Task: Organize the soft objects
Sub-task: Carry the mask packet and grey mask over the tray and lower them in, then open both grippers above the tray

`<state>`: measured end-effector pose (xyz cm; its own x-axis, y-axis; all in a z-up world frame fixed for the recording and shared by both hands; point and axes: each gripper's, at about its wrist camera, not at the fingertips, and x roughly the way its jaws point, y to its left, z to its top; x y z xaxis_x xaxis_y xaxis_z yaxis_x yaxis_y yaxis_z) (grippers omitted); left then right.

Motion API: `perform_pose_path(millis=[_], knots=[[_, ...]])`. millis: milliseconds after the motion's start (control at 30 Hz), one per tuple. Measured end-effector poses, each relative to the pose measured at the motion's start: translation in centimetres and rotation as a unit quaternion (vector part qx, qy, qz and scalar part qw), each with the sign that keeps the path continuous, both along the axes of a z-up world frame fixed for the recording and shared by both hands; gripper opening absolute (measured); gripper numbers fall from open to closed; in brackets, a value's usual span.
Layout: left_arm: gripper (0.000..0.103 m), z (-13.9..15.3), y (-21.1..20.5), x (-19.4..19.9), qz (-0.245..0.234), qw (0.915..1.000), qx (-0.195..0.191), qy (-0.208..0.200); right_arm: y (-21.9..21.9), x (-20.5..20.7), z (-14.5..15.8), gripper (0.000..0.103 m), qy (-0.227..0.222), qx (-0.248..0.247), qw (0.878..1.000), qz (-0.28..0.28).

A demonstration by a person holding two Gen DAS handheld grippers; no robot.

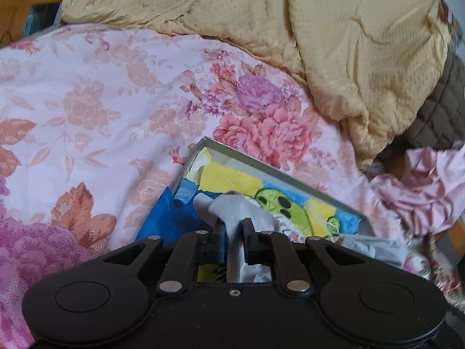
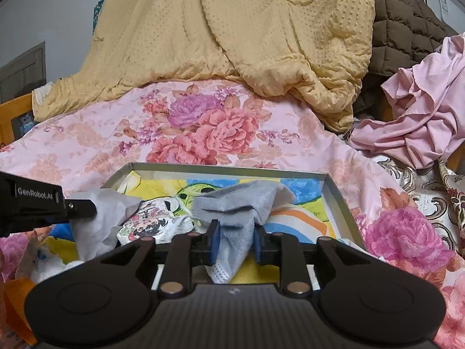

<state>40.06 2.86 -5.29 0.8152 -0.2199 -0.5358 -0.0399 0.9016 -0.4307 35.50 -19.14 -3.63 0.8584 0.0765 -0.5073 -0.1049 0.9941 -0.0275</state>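
Left gripper [image 1: 232, 226] clamped on a pale grey cloth [image 1: 232, 206], fabric bunched between the jaws above the open box [image 1: 279, 171] at 5 o'clock of the floral bedspread [image 1: 87, 93]. Right gripper [image 2: 236, 234] closed on a grey mesh cloth [image 2: 241, 203], over the same box [image 2: 340, 200], cartoon-printed lining inside. "GenRobot.AI" printed in white on the left gripper [image 2: 87, 206] body, entering at 9 o'clock. Yellow quilt [image 2: 232, 37] heaped at 12 o'clock, pink garment [image 2: 421, 116] at 2 o'clock.
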Motion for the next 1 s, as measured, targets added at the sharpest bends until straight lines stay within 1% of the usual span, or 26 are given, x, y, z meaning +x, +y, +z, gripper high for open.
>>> perform_pose_path(millis=[67, 133, 167, 233, 300, 333, 400, 467, 533, 600, 667, 767, 800, 900, 1000], knots=[[0.018, 0.1, -0.4, -0.2, -0.003, 0.9999, 0.013, 0.004, -0.1, -0.2, 0.1, 0.037, 0.001, 0.0, 1.0, -0.003], [0.019, 0.1, -0.7, -0.4, -0.004, 0.9998, 0.017, 0.009, -0.2, -0.4, 0.4, 0.045, 0.001, 0.004, 1.0, -0.006], [0.022, 0.2, -0.8, -0.5, -0.005, 0.9997, 0.02, 0.011, -0.3, -0.5, 0.6, 0.046, 0.0, 0.004, 1.0, -0.01], [0.027, 0.4, -1.1, -0.8, -0.008, 0.9996, 0.026, 0.012, -0.6, -0.9, 1.1, 0.053, -0.004, 0.006, 1.0, -0.015], [0.036, 0.6, -1.4, -1.1, -0.012, 0.9994, 0.032, 0.011, -0.8, -1.3, 1.6, 0.056, -0.008, 0.009, 1.0, -0.02], [0.037, 0.8, -1.6, -1.3, -0.014, 0.9992, 0.037, 0.009, -0.9, -1.6, 1.8, 0.057, -0.01, 0.011, 1.0, -0.021], [0.045, 1.1, -1.9, -1.9, -0.016, 0.9989, 0.043, 0.005, -1.1, -2.2, 2.2, 0.061, -0.014, 0.015, 0.999, -0.025], [0.047, 1.5, -2.2, -2.6, -0.019, 0.9985, 0.051, 0.0, -1.3, -2.8, 2.7, 0.065, -0.019, 0.016, 0.999, -0.027], [0.051, 2.1, -2.5, -3.4, -0.018, 0.9981, 0.058, -0.009, -1.4, -3.5, 3.3, 0.069, -0.028, 0.013, 0.999, -0.029], [0.06, 2.6, -2.6, -4.5, -0.017, 0.9974, 0.066, -0.024, -1.4, -4.1, 3.8, 0.074, -0.035, 0.014, 0.999, -0.03], [0.065, 3.3, -2.6, -5.8, -0.016, 0.9957, 0.081, -0.043, -1.6, -4.9, 4.5, 0.076, -0.041, 0.021, 0.998, -0.03], [0.07, 4.3, -2.4, -7.4, -0.014, 0.9934, 0.096, -0.061, -1.8, -6.2, 5.5, 0.081, -0.052, 0.028, 0.998, -0.03], [0.072, 4.6, -2.3, -7.7, -0.014, 0.9933, 0.095, -0.064, -1.9, -6.7, 5.7, 0.084, -0.056, 0.029, 0.998, -0.03], [0.078, 5.6, -2.0, -9.0, -0.009, 0.9932, 0.091, -0.073, -2.1, -8.2, 6.6, 0.086, -0.066, 0.03, 0.997, -0.03], [0.081, 6.6, -1.9, -10.5, -0.009, 0.9915, 0.097, -0.087, -2.3, -9.6, 7.2, 0.09, -0.071, 0.033, 0.996, -0.03]])
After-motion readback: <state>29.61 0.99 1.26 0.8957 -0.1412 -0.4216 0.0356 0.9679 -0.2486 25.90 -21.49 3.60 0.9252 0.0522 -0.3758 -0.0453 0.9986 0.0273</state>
